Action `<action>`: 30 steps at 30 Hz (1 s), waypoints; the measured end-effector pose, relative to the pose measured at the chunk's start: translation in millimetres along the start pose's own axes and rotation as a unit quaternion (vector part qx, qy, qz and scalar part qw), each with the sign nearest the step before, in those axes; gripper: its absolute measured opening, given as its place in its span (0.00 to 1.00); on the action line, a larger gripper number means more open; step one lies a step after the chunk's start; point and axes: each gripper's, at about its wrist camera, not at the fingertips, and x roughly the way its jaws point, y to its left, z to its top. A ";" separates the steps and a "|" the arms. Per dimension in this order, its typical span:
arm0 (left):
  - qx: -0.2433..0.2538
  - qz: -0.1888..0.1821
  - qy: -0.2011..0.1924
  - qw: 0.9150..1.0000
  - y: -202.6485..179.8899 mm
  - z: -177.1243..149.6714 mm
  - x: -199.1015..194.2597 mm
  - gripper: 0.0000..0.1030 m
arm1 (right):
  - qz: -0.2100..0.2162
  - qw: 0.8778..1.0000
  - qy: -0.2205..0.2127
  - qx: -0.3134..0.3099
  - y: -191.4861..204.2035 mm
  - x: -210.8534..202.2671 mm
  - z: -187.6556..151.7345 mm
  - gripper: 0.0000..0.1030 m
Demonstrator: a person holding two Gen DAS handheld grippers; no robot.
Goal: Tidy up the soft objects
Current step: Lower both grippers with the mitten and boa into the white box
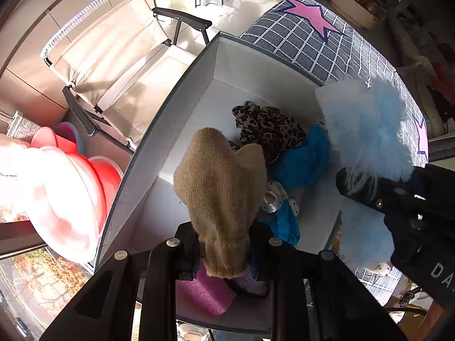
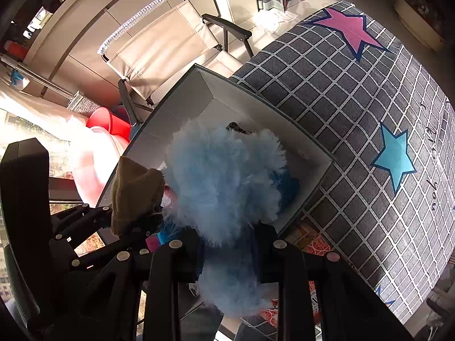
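My left gripper [image 1: 223,251] is shut on a tan knitted mitten [image 1: 220,196] and holds it over the white open box [image 1: 159,142]. My right gripper [image 2: 227,253] is shut on a fluffy light-blue piece [image 2: 224,176], also held over the box [image 2: 182,99]; it shows in the left wrist view [image 1: 366,130] too. In the box lie a leopard-print cloth [image 1: 267,128], a blue cloth [image 1: 301,159], a white dotted item [image 1: 274,197] and a pink foam piece [image 1: 206,294]. The mitten also shows in the right wrist view [image 2: 133,193].
The box sits on a grey checked cover with stars [image 2: 355,113]. A beige folding chair [image 1: 122,65] stands behind the box. Red and pink tubs [image 1: 82,182] stand at the left by a window.
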 end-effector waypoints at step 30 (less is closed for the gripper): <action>0.008 -0.005 -0.002 1.000 -0.8 0.8 -2.3 0.27 | -0.003 1.000 0.007 0.001 0.0 2.0 0.5 0.26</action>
